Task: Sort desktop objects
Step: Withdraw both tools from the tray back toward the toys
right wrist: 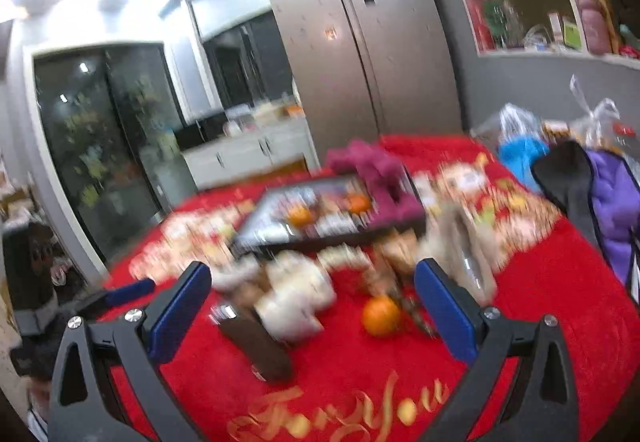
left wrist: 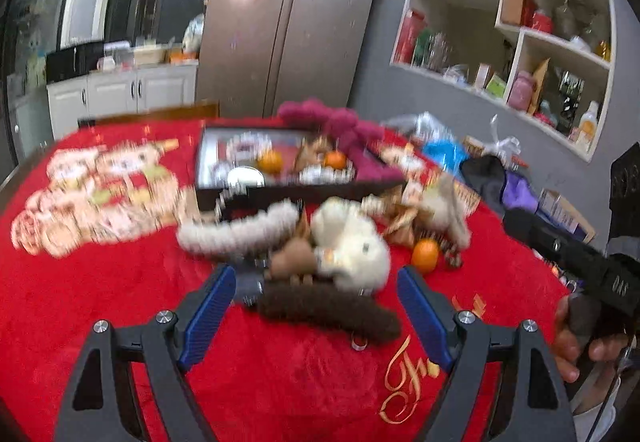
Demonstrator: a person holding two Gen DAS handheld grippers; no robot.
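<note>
A pile of fuzzy hair clips and small items lies on the red cloth: a dark brown clip, a pale grey clip, a white fluffy piece and an orange. Behind them stands a dark tray holding two oranges and small items, with a magenta clip on its far edge. My left gripper is open and empty, just short of the brown clip. My right gripper is open and empty above the pile; the orange and brown clip lie between its fingers.
Both views are motion-blurred. Bags in blue, black and purple sit at the table's right edge. A fridge, cabinets and wall shelves stand behind. The other handheld gripper shows at the right of the left wrist view.
</note>
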